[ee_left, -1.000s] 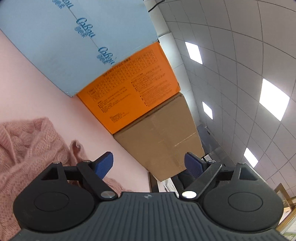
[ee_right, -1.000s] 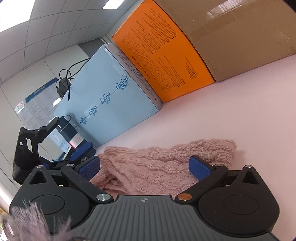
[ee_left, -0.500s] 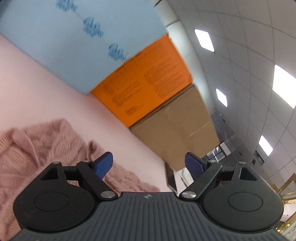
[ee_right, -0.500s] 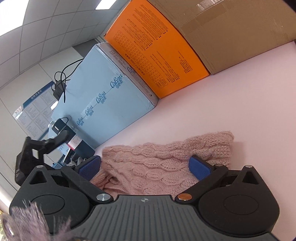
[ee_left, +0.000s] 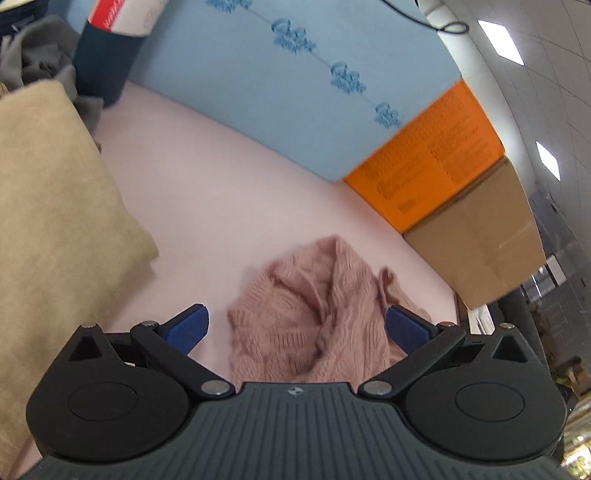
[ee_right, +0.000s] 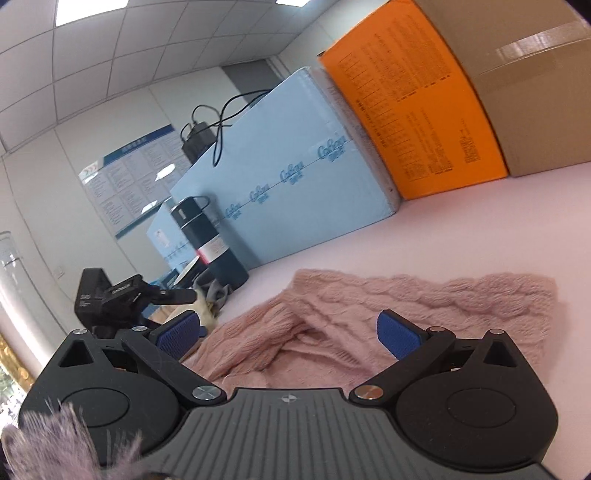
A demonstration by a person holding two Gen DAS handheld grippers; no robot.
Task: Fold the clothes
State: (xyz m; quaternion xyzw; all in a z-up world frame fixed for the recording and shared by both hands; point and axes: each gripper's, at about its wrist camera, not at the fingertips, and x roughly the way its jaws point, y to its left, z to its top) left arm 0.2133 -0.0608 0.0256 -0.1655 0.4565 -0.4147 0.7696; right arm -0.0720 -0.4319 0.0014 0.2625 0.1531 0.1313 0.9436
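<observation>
Left wrist view: the pink sweater lies rumpled on the table just ahead of the left gripper, whose jaws are opening, pads clear of the knit. The right gripper hangs released above it. Pinching several bunched layers would likely spoil the fold. Boxes wall the far edge; a tan cloth crowds the left.

A pale pink table runs ahead of the fingers to a row of boxes: a light blue box, an orange box and a brown cardboard box touching side by side. Beyond them stand white walls with a notice board, under a tiled ceiling with lit panels.
</observation>
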